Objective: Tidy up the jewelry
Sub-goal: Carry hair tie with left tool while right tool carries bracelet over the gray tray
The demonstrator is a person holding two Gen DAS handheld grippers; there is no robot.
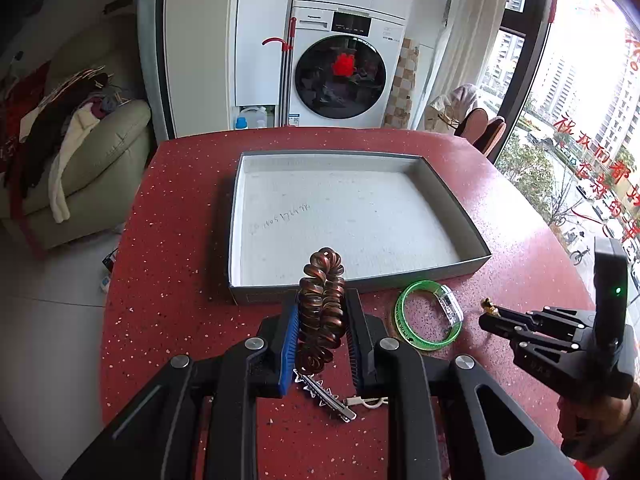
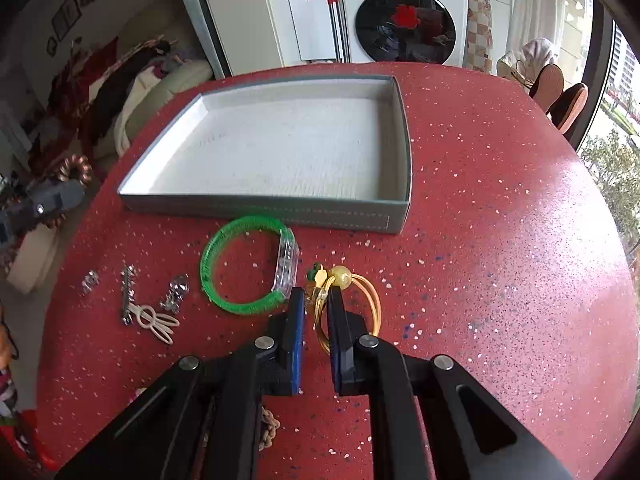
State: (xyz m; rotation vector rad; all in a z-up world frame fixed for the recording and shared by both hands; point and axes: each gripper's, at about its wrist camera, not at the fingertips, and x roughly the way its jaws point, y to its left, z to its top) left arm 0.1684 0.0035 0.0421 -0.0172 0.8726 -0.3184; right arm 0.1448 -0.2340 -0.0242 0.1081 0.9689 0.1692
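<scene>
My left gripper (image 1: 322,312) is shut on a brown spiral hair tie (image 1: 322,304) and holds it above the red table, just in front of the empty grey tray (image 1: 240,216). My right gripper (image 2: 316,300) is shut on a yellow hair tie with a bead and gold charm (image 2: 340,278) at table level. It shows in the left wrist view (image 1: 490,312) at the right. A green bracelet with a clear clasp (image 2: 248,264) lies left of it, in front of the tray (image 2: 264,208), also seen in the left wrist view (image 1: 428,316).
Several small pieces lie on the red table (image 2: 500,240) at the left: a silver toothed hair clip (image 2: 127,296), a cream clip (image 2: 156,322) and clear crystal pieces (image 2: 176,294). A chain (image 2: 269,428) lies under my right gripper. A sofa stands left, a washing machine behind.
</scene>
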